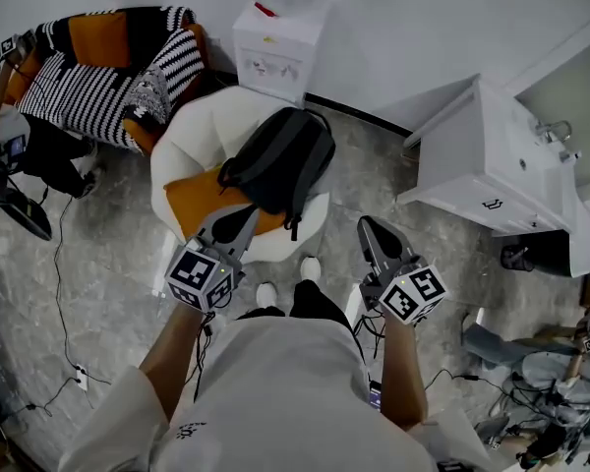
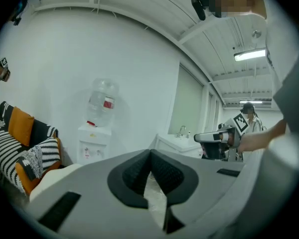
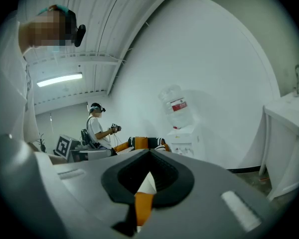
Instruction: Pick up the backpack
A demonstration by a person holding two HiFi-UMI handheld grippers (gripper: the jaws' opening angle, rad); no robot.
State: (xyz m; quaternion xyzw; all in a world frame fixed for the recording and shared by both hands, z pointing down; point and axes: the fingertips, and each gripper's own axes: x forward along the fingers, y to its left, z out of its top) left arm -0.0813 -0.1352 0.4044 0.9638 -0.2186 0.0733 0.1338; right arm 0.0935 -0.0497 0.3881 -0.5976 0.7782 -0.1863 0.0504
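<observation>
In the head view a dark grey backpack (image 1: 280,160) leans on a white round chair (image 1: 202,131), partly over an orange cushion (image 1: 192,200). My left gripper (image 1: 246,212) is shut and empty, its tips at the chair's front edge just below the backpack's lower left corner. My right gripper (image 1: 366,224) is shut and empty too, over the floor to the right of the chair and apart from the backpack. In the left gripper view the jaws (image 2: 150,156) meet with nothing between them. The right gripper view shows the same for its jaws (image 3: 148,156). The backpack is hidden in both gripper views.
A black-and-white striped sofa (image 1: 108,67) with orange cushions stands at the back left. A water dispenser (image 1: 270,47) is behind the chair, a white sink cabinet (image 1: 492,165) to the right. Cables (image 1: 59,293) trail on the floor at left. Another person (image 3: 95,128) stands far off.
</observation>
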